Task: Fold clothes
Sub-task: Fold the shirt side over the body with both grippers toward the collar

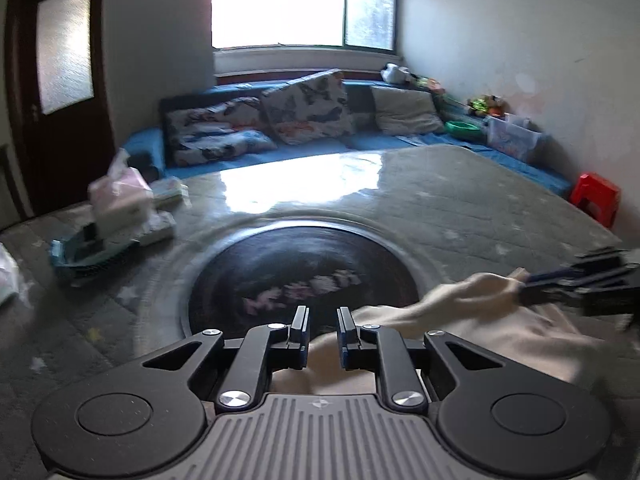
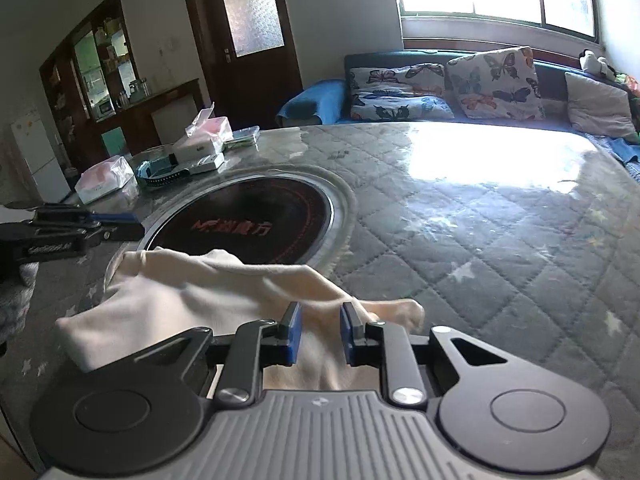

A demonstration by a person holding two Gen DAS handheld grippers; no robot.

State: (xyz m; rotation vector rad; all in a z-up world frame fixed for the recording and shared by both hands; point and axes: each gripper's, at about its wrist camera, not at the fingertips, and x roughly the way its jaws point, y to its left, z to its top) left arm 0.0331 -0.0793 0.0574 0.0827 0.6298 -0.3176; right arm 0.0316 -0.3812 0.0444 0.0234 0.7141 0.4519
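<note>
So the cream-coloured soft cloth garment [image 2: 192, 292] is lying bunched on the grey quilted desk [image 2: 500, 240], partly over the round black glass cooktop [image 2: 248, 220]. Left gripper [image 1: 323, 338] has its fingers a bit apart with nothing pinched, sitting just over the cloth edge. Right gripper [image 2: 318, 336] fingers are also slightly spread, cloth running between them, not squeezed.
</note>
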